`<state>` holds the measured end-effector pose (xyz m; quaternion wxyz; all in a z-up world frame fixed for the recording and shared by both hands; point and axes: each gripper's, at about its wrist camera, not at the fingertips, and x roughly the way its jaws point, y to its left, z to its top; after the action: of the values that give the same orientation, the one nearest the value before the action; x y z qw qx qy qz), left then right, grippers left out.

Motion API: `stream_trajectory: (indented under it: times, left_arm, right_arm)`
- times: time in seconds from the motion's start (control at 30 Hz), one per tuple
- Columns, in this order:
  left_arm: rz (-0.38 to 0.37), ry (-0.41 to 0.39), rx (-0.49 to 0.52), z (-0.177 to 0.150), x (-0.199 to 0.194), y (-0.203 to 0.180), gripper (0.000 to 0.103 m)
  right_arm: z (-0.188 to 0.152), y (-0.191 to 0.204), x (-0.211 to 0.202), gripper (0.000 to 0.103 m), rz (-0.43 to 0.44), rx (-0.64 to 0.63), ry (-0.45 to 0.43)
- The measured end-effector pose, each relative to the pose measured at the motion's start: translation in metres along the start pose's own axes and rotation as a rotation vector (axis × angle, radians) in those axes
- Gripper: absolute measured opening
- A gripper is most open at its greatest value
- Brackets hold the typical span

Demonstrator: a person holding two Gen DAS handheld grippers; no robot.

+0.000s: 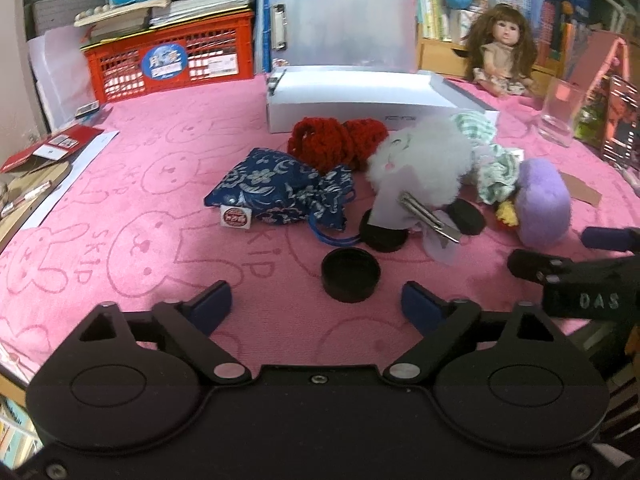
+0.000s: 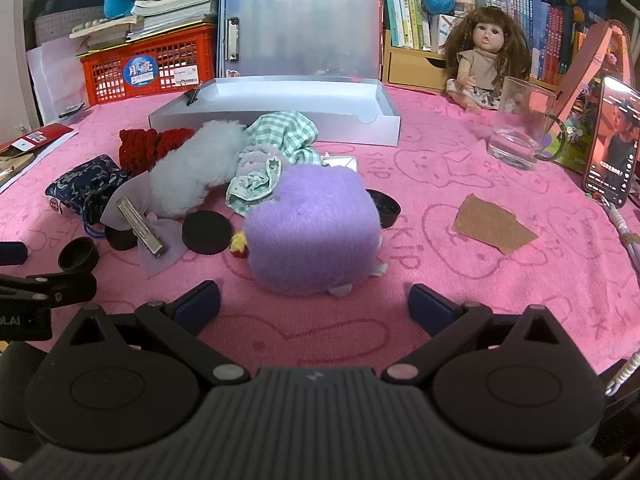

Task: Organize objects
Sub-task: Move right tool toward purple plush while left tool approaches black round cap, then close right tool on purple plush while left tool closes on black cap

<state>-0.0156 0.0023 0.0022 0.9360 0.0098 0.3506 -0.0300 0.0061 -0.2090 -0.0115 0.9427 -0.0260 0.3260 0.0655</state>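
A pile of small objects lies mid-table on the pink towel (image 1: 140,184): a blue floral pouch (image 1: 276,188), a red knit piece (image 1: 336,140), a white plush (image 1: 424,164), green checked cloth (image 2: 280,136), a purple plush (image 2: 312,236), several black lids (image 1: 351,275) and a metal clip (image 2: 140,226). An open white box (image 2: 280,108) stands behind them. My left gripper (image 1: 316,304) is open and empty, just short of a black lid. My right gripper (image 2: 314,300) is open and empty, just short of the purple plush.
A doll (image 2: 486,52) sits at the back right. A glass mug (image 2: 522,124), a phone (image 2: 612,140) and a brown card piece (image 2: 492,226) are on the right. A red crate (image 1: 172,64) with books stands back left. Papers (image 1: 52,148) lie at the left edge.
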Motion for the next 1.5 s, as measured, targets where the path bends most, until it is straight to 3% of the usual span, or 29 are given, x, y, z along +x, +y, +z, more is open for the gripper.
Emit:
stream_trajectory:
  times: [0.23,0.4,0.9,1.07,1.2,1.27,1.5]
  left_arm:
    - [-0.048,-0.024,-0.027,0.003,-0.006,0.002,0.061]
    - [-0.068,-0.026,-0.020,0.004,-0.006,0.001,0.053]
    - [-0.073,-0.034,0.006,0.004,-0.001,-0.004,0.052]
    - [-0.072,-0.030,0.007,0.004,0.000,-0.005,0.045]
    - [-0.066,-0.033,-0.003,0.004,-0.001,-0.004,0.030]
    - [-0.063,-0.035,-0.011,0.005,-0.002,-0.003,0.030]
    - [-0.061,-0.067,-0.002,0.007,-0.008,-0.004,0.030]
  right_arm:
    - [0.008,-0.006,-0.005,0.103,0.005,0.052,-0.048]
    - [0.013,-0.008,-0.008,0.103,-0.018,0.019,-0.091]
    - [0.016,-0.013,-0.006,0.092,0.013,0.019,-0.113]
    - [0.016,-0.016,-0.003,0.087,0.039,0.032,-0.106]
    - [0.015,-0.014,-0.003,0.075,0.060,0.028,-0.108]
    - [0.015,-0.013,-0.004,0.069,0.063,0.027,-0.113]
    - [0.014,-0.014,-0.012,0.067,0.050,0.038,-0.139]
